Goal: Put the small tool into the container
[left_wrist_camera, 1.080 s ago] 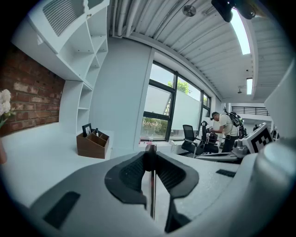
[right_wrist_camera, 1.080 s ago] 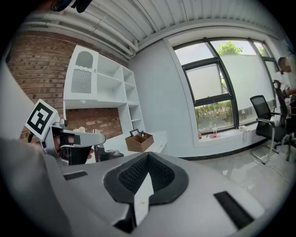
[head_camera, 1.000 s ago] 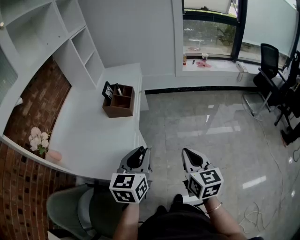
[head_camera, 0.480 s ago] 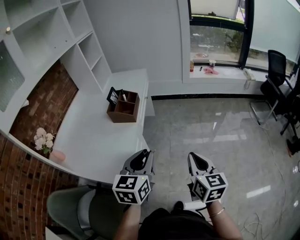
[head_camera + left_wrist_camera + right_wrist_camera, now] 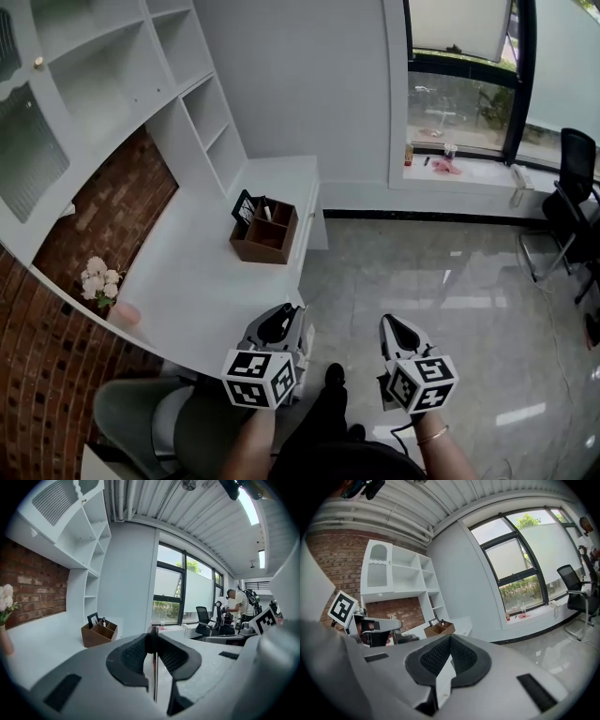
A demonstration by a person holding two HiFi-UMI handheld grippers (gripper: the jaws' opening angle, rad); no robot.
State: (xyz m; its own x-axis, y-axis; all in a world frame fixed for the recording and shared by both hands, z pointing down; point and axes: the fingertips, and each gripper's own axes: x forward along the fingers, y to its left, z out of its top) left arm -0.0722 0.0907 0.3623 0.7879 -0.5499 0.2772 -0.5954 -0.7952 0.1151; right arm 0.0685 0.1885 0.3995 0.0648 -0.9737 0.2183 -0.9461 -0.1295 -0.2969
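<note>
No small tool can be made out around the wooden container (image 5: pixel 266 239) on the white desk (image 5: pixel 202 281); only a small white item (image 5: pixel 267 213) stands in one rear compartment, too small to name. Judged from the task alone, such a tool should be light, stiff and a little slippery, so it is best pinched across the middle of its shaft. The left gripper (image 5: pixel 281 311) and right gripper (image 5: pixel 390 322) both have their jaws pressed together on nothing. They are held low before the person, well short of the container, pointing forward and slightly down.
</note>
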